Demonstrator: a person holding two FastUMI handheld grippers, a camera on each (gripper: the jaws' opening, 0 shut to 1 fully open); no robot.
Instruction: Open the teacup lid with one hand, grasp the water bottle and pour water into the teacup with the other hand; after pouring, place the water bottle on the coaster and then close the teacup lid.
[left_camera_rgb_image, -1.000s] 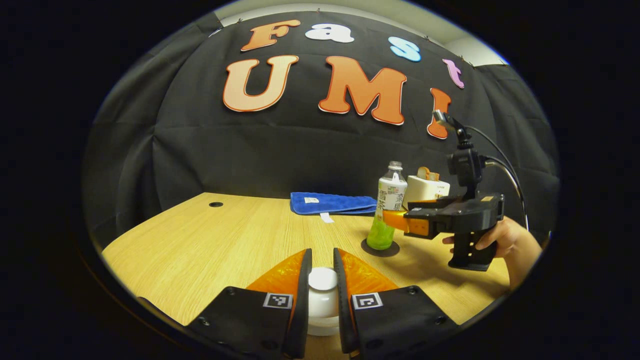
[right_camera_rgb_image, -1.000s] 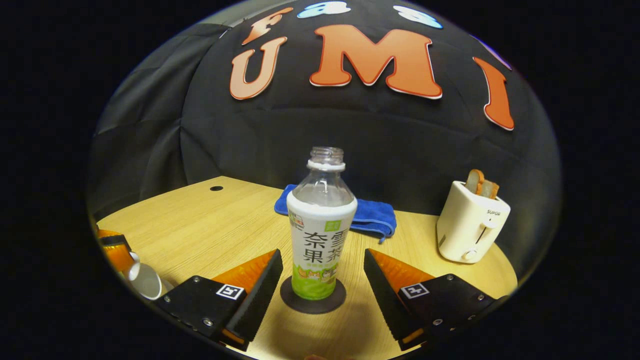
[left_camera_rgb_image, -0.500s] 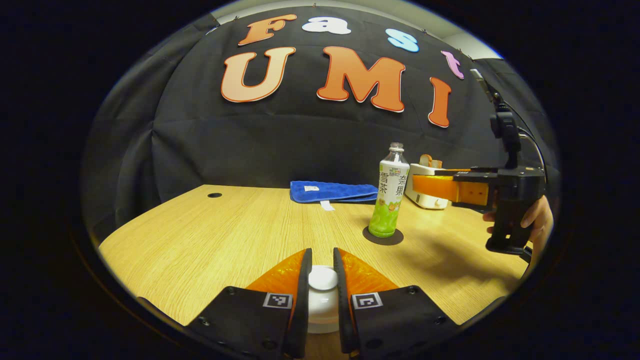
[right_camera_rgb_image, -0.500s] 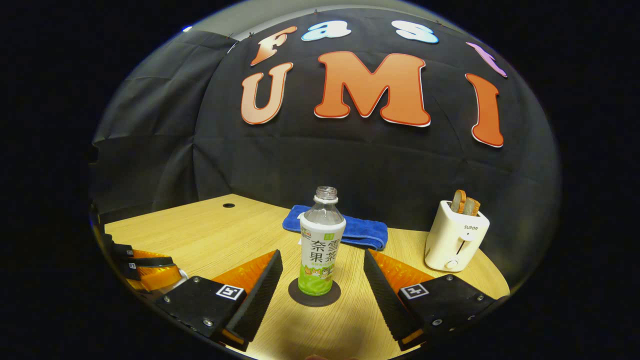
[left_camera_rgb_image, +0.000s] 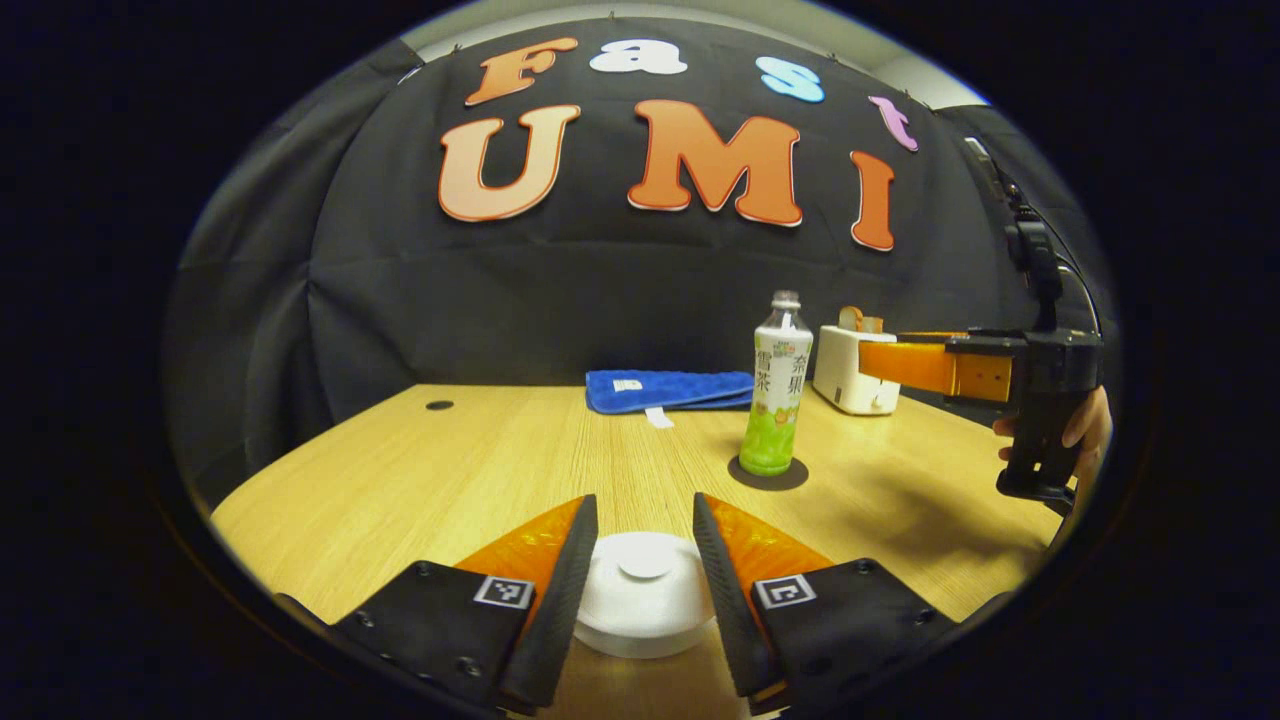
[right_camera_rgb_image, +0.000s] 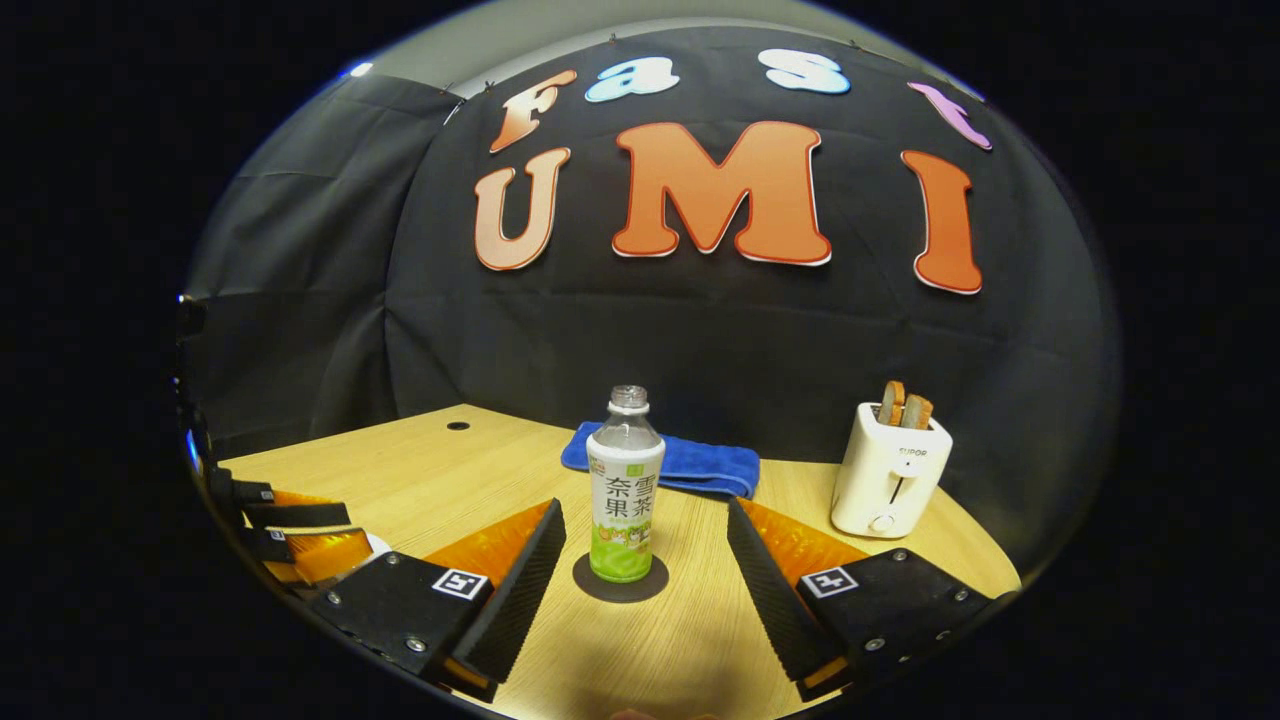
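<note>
Left tongs (left_camera_rgb_image: 645, 560) released, straddling the lid (left_camera_rgb_image: 645, 592), which sits on the cup; right tongs (right_camera_rgb_image: 640, 570) released, apart from the bottle (right_camera_rgb_image: 625, 490) upright on the coaster (right_camera_rgb_image: 620, 580). We judge one risk: withdrawing fingers clip the lid and unseat it.

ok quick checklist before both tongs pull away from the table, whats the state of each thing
1. Lid on the teacup: ok, the white lid sits level on the cup.
2. Left tongs let go of the lid: ok, fingers spread either side of it with gaps showing.
3. Water bottle on the coaster: ok, upright on the dark disc.
4. Right tongs free of the bottle: ok, open and short of it.
5. Bottle cap: not ok, the neck looks uncapped.
6. Water in the teacup: cannot tell, the lid hides the inside.
</note>
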